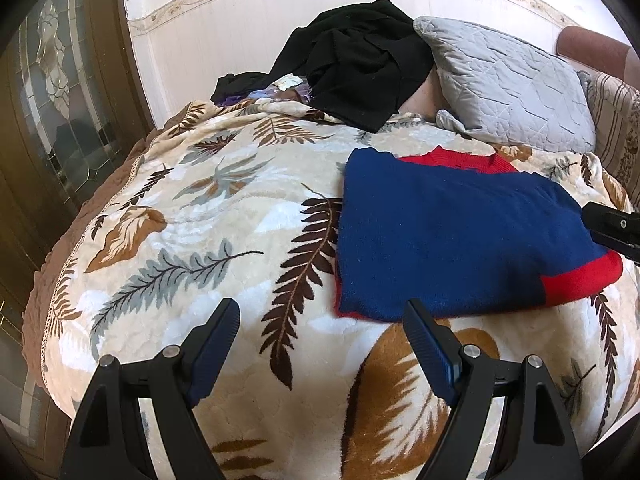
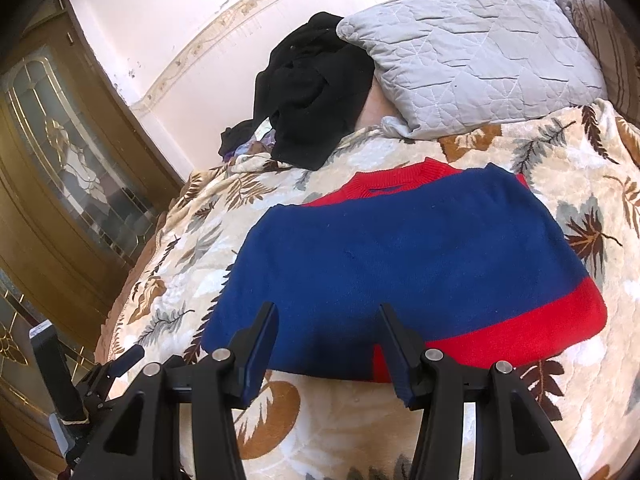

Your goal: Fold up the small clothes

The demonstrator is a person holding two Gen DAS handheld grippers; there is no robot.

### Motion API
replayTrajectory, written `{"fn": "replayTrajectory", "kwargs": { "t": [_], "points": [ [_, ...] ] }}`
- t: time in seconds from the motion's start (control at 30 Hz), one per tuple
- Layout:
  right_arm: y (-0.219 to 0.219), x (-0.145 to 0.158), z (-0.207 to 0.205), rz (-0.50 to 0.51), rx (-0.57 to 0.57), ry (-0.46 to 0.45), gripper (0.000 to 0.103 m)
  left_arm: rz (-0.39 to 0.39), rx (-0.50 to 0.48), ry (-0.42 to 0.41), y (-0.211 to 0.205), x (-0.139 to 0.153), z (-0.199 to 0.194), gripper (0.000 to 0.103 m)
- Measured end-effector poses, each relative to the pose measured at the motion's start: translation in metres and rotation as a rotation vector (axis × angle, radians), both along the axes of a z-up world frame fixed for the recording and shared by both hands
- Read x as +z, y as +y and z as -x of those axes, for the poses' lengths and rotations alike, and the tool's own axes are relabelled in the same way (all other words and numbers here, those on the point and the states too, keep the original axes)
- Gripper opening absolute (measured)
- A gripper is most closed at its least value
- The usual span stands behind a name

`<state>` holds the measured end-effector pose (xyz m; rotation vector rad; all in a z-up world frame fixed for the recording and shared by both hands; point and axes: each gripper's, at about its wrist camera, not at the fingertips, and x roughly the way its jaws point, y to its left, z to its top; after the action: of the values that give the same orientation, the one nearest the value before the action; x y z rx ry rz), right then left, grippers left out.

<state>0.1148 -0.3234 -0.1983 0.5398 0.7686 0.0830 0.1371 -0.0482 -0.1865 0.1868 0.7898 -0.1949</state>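
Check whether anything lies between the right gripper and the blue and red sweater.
Nothing visible does. The open right gripper hovers over the near edge of the sweater, with only bare leaf-print blanket beneath it.

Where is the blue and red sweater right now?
The blue and red sweater lies on the leaf-print blanket, just ahead of the open right claw, nearer than the grey pillow.

- Bright daylight washes the pale wall (image 1: 248, 32) behind the bed, nearly overexposed.
- The blanket (image 1: 208, 216) is evenly lit; soft shadows lie beneath the fingers (image 2: 262, 344).
- Fisheye bending curves the wall; black vignette fills the corners.
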Motion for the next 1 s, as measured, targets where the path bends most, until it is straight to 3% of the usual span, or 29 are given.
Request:
{"fn": "replayTrajectory", "kwargs": {
  "t": [1.0],
  "points": [
    [0.008,-0.01,-0.006,0.023,0.034,0.038,0.055,-0.033,-0.014,0.034,-0.009,-0.012,-0.011,0.084]
  ]
}}
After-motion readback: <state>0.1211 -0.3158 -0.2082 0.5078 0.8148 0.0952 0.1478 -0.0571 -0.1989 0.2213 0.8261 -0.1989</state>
